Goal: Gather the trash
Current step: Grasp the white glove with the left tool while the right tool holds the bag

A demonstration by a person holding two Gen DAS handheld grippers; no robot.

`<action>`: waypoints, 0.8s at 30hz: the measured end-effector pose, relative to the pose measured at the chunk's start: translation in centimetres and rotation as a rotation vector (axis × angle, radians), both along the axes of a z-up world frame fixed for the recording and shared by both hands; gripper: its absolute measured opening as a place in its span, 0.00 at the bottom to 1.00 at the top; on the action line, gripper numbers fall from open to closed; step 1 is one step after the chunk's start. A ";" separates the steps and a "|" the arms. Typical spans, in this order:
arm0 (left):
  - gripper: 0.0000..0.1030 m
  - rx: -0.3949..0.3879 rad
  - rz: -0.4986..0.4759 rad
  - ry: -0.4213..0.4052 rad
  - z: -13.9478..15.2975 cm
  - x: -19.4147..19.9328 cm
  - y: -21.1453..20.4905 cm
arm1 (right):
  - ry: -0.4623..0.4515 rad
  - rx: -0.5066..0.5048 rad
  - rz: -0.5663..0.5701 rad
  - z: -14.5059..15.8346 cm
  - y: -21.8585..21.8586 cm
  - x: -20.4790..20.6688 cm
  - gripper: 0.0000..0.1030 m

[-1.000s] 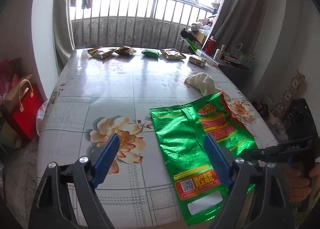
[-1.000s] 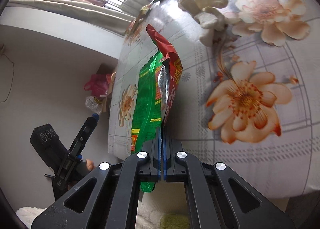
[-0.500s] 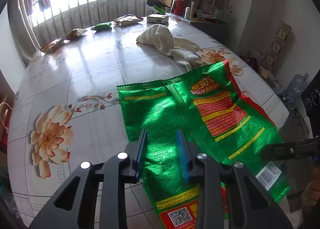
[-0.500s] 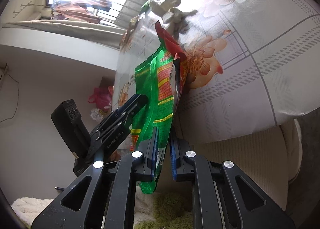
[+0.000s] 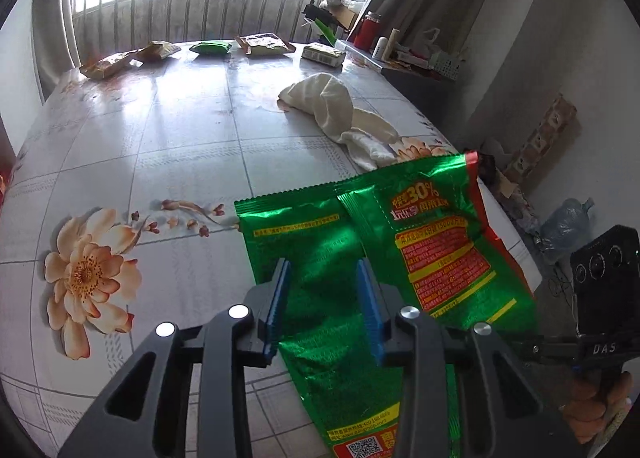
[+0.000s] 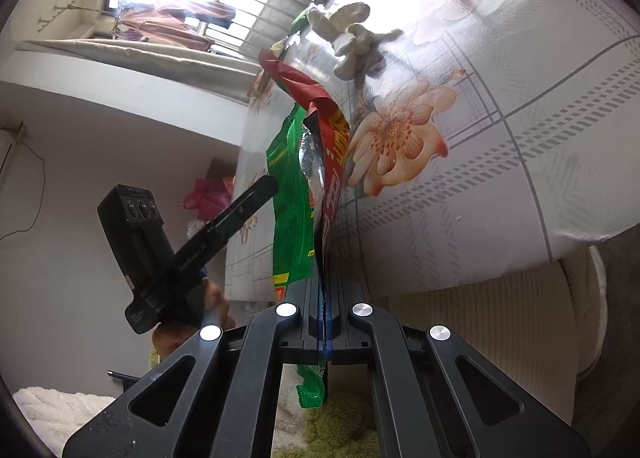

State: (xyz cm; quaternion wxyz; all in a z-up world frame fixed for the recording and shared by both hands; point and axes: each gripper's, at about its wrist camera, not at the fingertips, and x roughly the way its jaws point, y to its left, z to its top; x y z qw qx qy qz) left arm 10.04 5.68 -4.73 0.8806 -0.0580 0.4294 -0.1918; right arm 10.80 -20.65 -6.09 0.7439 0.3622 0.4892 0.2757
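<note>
**Right gripper clamped the green bag while the left one came in over it**

The green foil bag (image 5: 332, 258) hung half off the near edge of the tabletop (image 5: 168, 146), its top lifted and its bottom corner pinched flat in the right gripper (image 6: 323, 322), whose jaws were together on the film. It looked empty and very light, thin and crinkly, slick on its shiny face, so it would likely flop and twist rather than hold shape; I judged a sealed edge or a corner the safest place to take it, where the layers bunch and the pads bite.

The left gripper (image 5: 324, 298) sat over the bag's middle with its jaws easing apart; its blue pads straddled the film and I could not see them pressing it.

Compared with a second ago, the left jaws stood far narrower and had come from the flowered cloth onto the bag. The bag had tilted further up off the tabletop. The white rag (image 5: 336, 114) and the packets (image 5: 264, 44) along the far edge lay unmoved.
</note>
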 end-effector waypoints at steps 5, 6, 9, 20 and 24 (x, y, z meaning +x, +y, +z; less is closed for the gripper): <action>0.58 -0.111 0.030 0.018 2.0 2.3 -0.6 | -0.017 -0.015 -0.029 0.6 -2.6 -1.9 0.00; 0.63 -0.125 0.029 0.021 2.4 2.8 -1.1 | -0.021 -0.021 -0.047 0.7 -3.4 -2.5 0.00; 0.72 -0.147 0.008 0.038 3.2 4.4 -3.3 | -0.027 -0.033 -0.123 1.0 -5.9 -3.9 0.00; 0.83 -0.103 0.219 0.132 2.0 13.2 -9.7 | -0.040 0.011 -0.404 1.3 -15.4 -6.6 0.00; 0.83 0.040 0.255 0.145 0.3 16.6 -11.3 | -0.043 0.036 -0.419 1.3 -15.3 -5.7 0.00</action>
